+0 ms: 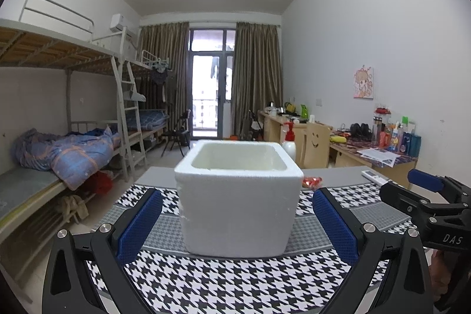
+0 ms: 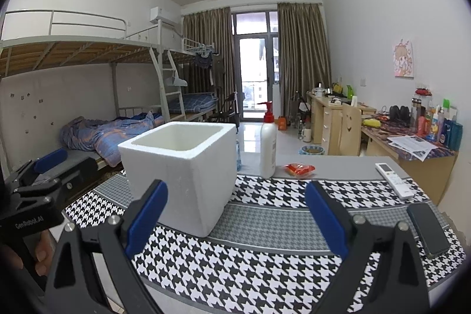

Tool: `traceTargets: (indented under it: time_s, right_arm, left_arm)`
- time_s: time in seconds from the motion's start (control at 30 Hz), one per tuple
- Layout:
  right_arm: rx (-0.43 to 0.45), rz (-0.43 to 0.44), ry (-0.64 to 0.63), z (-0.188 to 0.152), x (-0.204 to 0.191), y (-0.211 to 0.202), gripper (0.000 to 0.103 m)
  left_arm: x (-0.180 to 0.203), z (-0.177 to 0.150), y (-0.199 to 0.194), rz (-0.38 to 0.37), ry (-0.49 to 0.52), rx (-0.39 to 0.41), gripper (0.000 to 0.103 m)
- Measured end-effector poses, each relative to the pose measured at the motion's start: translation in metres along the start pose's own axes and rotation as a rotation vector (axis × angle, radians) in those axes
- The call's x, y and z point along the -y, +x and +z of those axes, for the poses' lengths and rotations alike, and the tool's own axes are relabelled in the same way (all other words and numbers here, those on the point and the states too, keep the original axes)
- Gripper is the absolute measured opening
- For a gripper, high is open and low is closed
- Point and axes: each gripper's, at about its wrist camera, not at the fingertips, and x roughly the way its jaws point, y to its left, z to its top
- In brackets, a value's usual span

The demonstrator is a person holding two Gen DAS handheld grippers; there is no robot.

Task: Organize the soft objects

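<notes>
— Styrofoam, was it, that white box (image 1: 238,196)? Where did it stand against the left tool (image 1: 237,225)?

— Straight ahead of it, upright on the houndstooth cloth (image 1: 223,287), just beyond the blue pads (image 1: 141,225) and centred on the gap. Both fingers were spread wide, wider than the box, and they gripped nothing.

— And the right tool (image 2: 235,221)?

— Equally wide apart and empty. From it the box (image 2: 179,175) sat ahead and to the left, its near corner just past the left finger pad (image 2: 147,219). The cloth (image 2: 265,225) straight ahead of that tool lay bare.

— Anything inside the box?

— What showed of the inner walls was plain white; the bottom was hidden in both views, so I couldn't tell.

— What crowded the tabletop (image 2: 338,164)?

— Beyond the box, to its right, stood a white pump bottle (image 2: 268,149) with a red top, and near it a small red packet (image 2: 300,169) lay on the grey surface, apart from both. Farther right, a white remote (image 2: 394,180) lay near the far right edge, and a dark phone (image 2: 428,228) lay close to the right tool's right finger, near the cloth's edge.

— And the two tools, side by side?

— Yes. The right tool (image 1: 426,196) showed at the left one's right side, clear of the box; a hand (image 2: 41,252) gripped the left tool's handle.
</notes>
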Motion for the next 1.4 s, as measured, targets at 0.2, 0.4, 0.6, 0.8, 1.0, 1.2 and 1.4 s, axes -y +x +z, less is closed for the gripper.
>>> traceTargets:
  time_s: [0.2, 0.4, 0.6, 0.8, 1.0, 1.2, 1.4]
  right_arm:
    - [0.003, -0.002, 0.011, -0.004, 0.001, -0.001, 0.096]
    - [-0.005, 0.002, 0.017, -0.01, 0.001, -0.002, 0.096]
    - [0.009, -0.006, 0.016, -0.012, 0.002, -0.009, 0.096]
    - [-0.003, 0.001, 0.03, -0.017, 0.005, -0.008, 0.096]
    - [-0.001, 0.006, 0.027, -0.017, 0.004, -0.008, 0.096]
    - [-0.004, 0.009, 0.022, -0.017, 0.005, -0.008, 0.096]
    - [-0.005, 0.015, 0.018, -0.017, 0.003, -0.008, 0.096]
  left_arm:
    - [0.003, -0.007, -0.001, 0.005, 0.009, -0.013, 0.102]
    - [0.002, -0.009, -0.004, 0.004, 0.01, -0.013, 0.102]
    - [0.004, -0.012, -0.009, -0.003, 0.012, -0.017, 0.102]
    - [0.006, -0.012, -0.013, -0.003, 0.015, -0.015, 0.102]
    - [0.009, -0.011, -0.014, -0.013, 0.022, -0.016, 0.102]
    - [0.01, -0.011, -0.013, -0.009, 0.02, -0.023, 0.102]
    - [0.01, -0.011, -0.012, -0.01, 0.021, -0.025, 0.102]
